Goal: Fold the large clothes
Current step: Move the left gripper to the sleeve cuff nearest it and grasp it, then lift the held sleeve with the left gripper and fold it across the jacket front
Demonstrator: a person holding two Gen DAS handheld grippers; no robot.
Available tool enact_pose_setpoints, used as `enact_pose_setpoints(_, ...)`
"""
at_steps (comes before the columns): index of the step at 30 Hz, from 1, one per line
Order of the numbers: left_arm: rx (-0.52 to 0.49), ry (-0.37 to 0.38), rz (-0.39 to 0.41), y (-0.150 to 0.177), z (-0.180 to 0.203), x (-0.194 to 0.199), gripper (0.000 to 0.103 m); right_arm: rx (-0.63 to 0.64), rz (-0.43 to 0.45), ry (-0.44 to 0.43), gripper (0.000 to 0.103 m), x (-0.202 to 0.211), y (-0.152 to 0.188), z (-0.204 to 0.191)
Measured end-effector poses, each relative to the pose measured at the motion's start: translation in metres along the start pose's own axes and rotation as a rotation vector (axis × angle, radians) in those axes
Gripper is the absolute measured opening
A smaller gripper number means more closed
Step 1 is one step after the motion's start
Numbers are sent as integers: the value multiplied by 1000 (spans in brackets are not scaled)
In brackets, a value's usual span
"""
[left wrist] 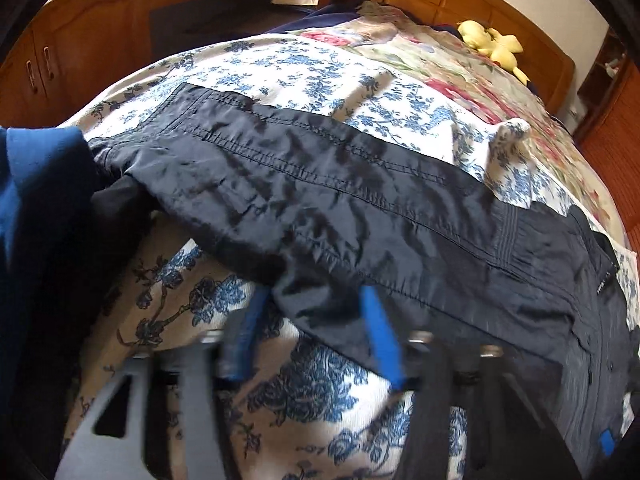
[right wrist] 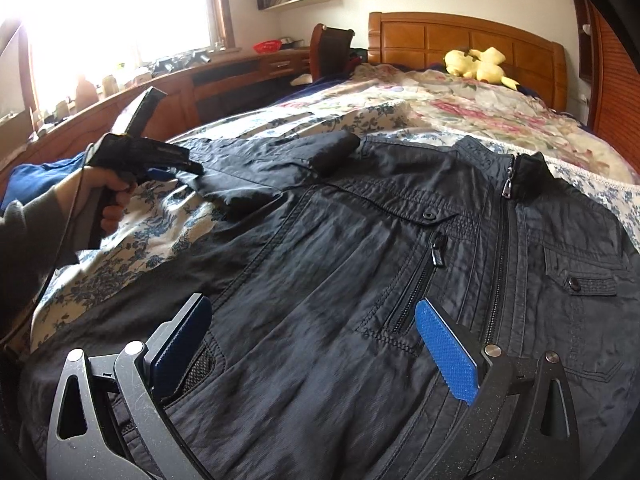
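Observation:
A black zip-up jacket lies front-up on the floral bedsheet. Its sleeve stretches out to the left across the bed. My left gripper points down at the sleeve's near edge. Its blurred blue pads stand partly closed, and a fold of sleeve sits between the tips with a gap still showing. The right wrist view shows that gripper in a person's hand, at the sleeve's cuff end. My right gripper is wide open over the jacket's lower front and holds nothing.
A blue garment lies at the bed's left edge. A yellow plush toy rests by the wooden headboard. A wooden desk and a chair run along the bed's left side. The sheet has a raised wrinkle.

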State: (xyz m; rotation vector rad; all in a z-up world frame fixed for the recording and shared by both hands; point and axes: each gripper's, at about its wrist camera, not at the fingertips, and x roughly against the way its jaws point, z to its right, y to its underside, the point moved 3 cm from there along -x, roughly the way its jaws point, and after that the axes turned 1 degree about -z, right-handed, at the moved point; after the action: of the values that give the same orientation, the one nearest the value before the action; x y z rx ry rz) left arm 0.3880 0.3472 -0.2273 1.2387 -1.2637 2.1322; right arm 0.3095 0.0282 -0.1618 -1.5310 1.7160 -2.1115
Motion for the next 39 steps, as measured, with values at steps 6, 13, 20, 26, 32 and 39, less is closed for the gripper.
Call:
enact_pose_setpoints(6,-108,9,75,-10,35,23,0,3,2,1,103,0,0,0)
enact_pose_setpoints(13,-250,125,150,-5,99,89,0,4,7,1,103,1,-1,-2)
enact_pose_setpoints(20,-405,97,157,29,143,130,5,2,6,2,103,2,-2,-3)
enact_pose_setpoints(26,-476,109,186,37,144,150,32,1,6,1,103,2,-2,-3)
enact_pose_setpoints(32,-466,82,223,31,122,155,55,3,5,2,103,2,-2,-3)
enact_pose_setpoints(39,-337,-18,165,7,58,99,55,4,5,3,103,1,-2,-3)
